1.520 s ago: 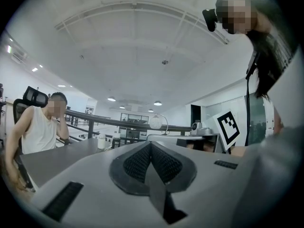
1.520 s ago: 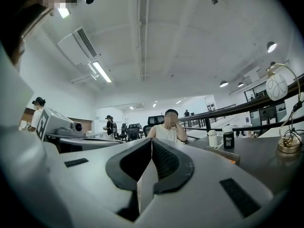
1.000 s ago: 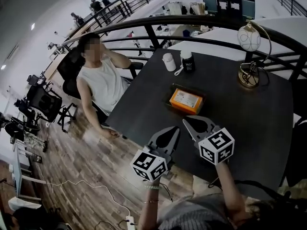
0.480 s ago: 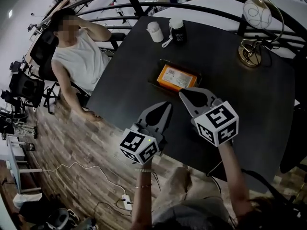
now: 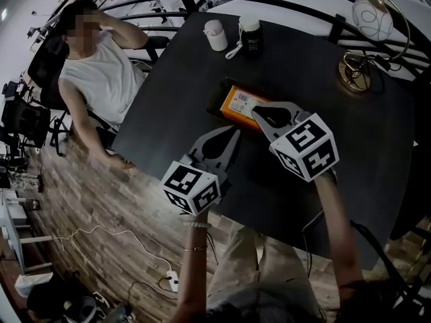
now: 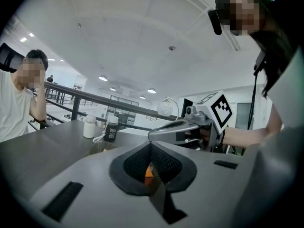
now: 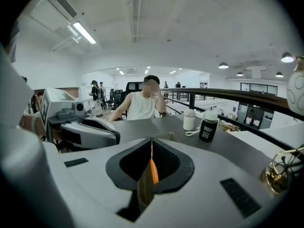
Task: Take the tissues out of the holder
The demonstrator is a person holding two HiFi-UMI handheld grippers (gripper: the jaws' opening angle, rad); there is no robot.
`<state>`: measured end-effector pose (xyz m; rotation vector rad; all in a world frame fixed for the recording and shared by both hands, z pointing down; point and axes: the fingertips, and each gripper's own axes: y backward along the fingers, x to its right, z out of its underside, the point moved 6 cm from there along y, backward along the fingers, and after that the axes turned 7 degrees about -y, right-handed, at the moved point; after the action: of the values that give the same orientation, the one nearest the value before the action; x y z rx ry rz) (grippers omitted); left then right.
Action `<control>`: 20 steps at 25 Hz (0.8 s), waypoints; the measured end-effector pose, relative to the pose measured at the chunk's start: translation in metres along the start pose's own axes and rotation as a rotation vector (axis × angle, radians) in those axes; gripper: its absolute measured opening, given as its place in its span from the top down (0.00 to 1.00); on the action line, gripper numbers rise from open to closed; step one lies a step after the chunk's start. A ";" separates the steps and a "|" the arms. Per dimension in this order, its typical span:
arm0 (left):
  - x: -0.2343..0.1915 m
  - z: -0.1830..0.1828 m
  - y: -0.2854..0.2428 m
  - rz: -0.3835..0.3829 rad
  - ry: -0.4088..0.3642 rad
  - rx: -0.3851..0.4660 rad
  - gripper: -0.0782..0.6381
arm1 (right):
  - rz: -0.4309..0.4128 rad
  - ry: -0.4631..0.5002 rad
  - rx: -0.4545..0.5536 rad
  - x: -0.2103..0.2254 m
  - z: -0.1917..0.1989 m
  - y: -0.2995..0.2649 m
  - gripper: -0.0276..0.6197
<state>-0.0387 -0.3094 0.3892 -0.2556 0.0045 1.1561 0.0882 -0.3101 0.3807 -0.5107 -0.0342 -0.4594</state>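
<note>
An orange tissue pack (image 5: 241, 100) lies flat in a dark holder (image 5: 214, 101) on the black table (image 5: 363, 140). My right gripper (image 5: 255, 111) hovers at the pack's near right edge, its jaws shut and empty. My left gripper (image 5: 235, 132) is a little nearer and to the left, short of the holder, also shut on nothing. In the left gripper view the pads (image 6: 161, 163) meet and a sliver of the orange pack (image 6: 149, 171) shows below them. The right gripper view shows the same: closed pads (image 7: 164, 161) with orange (image 7: 153, 172) beneath.
A white bottle (image 5: 215, 35) and a black bottle (image 5: 251, 33) stand at the table's far edge. A brass lamp with a globe (image 5: 363, 42) stands at the far right. A seated person (image 5: 94, 66) leans on the table's left side. A dark railing (image 5: 269, 2) runs behind.
Both grippers have moved forward over the table toward the tissue pack; the right one now reaches its near edge. The head view has tilted further down. Both stay shut.
</note>
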 end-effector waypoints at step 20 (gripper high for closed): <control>-0.053 0.013 0.003 -0.006 0.045 -0.033 0.88 | -0.050 0.127 -0.402 0.022 0.006 -0.109 0.77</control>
<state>-0.0642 -0.3536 0.4086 -0.3109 0.0243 1.1446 0.0617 -0.4004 0.4401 -0.8755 0.1708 -0.5499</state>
